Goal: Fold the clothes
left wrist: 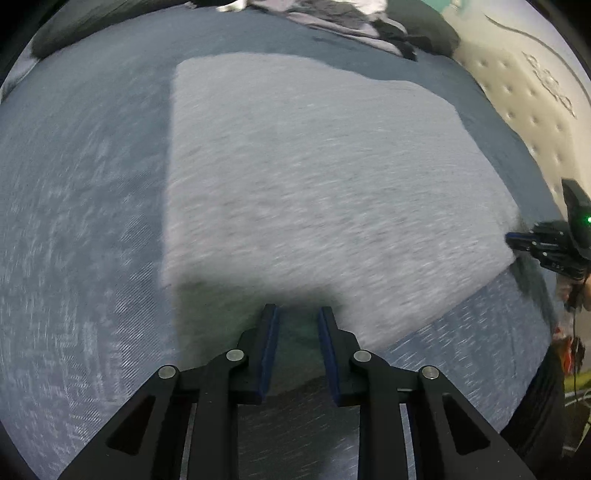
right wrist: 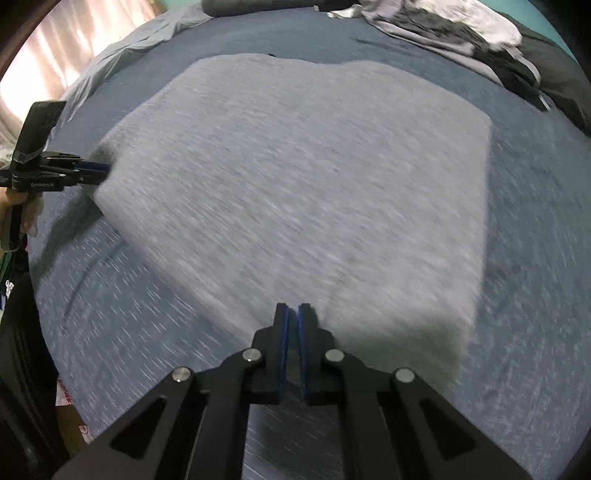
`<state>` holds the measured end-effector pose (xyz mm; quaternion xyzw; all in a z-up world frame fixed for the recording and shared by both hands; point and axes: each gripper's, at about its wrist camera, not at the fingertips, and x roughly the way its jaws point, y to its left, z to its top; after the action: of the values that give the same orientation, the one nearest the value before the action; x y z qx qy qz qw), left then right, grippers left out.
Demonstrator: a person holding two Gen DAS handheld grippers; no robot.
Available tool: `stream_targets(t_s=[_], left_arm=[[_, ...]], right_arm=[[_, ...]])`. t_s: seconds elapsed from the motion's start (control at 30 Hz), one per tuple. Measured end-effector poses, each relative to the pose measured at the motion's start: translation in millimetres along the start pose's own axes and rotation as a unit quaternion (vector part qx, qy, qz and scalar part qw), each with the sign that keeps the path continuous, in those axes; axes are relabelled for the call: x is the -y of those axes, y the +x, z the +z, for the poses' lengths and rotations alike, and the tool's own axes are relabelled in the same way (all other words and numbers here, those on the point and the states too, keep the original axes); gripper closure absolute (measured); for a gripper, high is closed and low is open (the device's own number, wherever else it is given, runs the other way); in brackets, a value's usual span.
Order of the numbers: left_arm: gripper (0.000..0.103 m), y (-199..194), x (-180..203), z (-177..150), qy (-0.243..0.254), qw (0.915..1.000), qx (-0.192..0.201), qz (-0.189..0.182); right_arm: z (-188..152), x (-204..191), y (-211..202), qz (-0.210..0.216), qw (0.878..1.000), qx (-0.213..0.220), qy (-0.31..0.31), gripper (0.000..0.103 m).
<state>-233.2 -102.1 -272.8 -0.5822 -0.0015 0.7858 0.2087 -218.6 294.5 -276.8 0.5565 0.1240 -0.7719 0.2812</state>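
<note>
One grey folded garment (left wrist: 314, 177) on blue bedsheet (left wrist: 81, 221); blurred, pile (right wrist: 461, 33) behind.

Heathered light grey folded garment (right wrist: 295, 177), blue-grey woven bed cover (right wrist: 147, 332), black hand-held grippers with blue pads (right wrist: 284, 332), lilac-and-black clothes pile (right wrist: 454, 33) beyond the garment.

Open blue bedsheet (right wrist: 147, 314) all round the folded grey garment (right wrist: 314, 184), free for passing. Blocked along the far edge by a clothes heap (right wrist: 461, 33).

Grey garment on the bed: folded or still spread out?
Folded. The grey garment lies as a compact rectangle with thick, straight edges on the blue bedsheet; no sleeves show.
</note>
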Motion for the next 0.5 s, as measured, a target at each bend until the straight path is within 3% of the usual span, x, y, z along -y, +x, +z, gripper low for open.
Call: stream_targets(t_s=[0.17,0.3,0.5], left_arm=[[0.084,-5.6,-7.3,-2.9,-0.018,0.9998,0.005,-0.007],[0.084,-21.0,4.0,9.2,-0.022,0.9991,0.033,-0.019],[0.084,-13.4,60.1,28.3,0.006,0.9972,0.036,-0.066]], right_arm=[[-5.1,10.0,-12.9,0.000,1.000,0.013,0.016,0.101],[-6.7,15.3,-24.9,0.004,0.999,0.026,0.027,0.100],[20.6,-19.6,-20.8,0.048,0.997,0.055,-0.007,0.100]])
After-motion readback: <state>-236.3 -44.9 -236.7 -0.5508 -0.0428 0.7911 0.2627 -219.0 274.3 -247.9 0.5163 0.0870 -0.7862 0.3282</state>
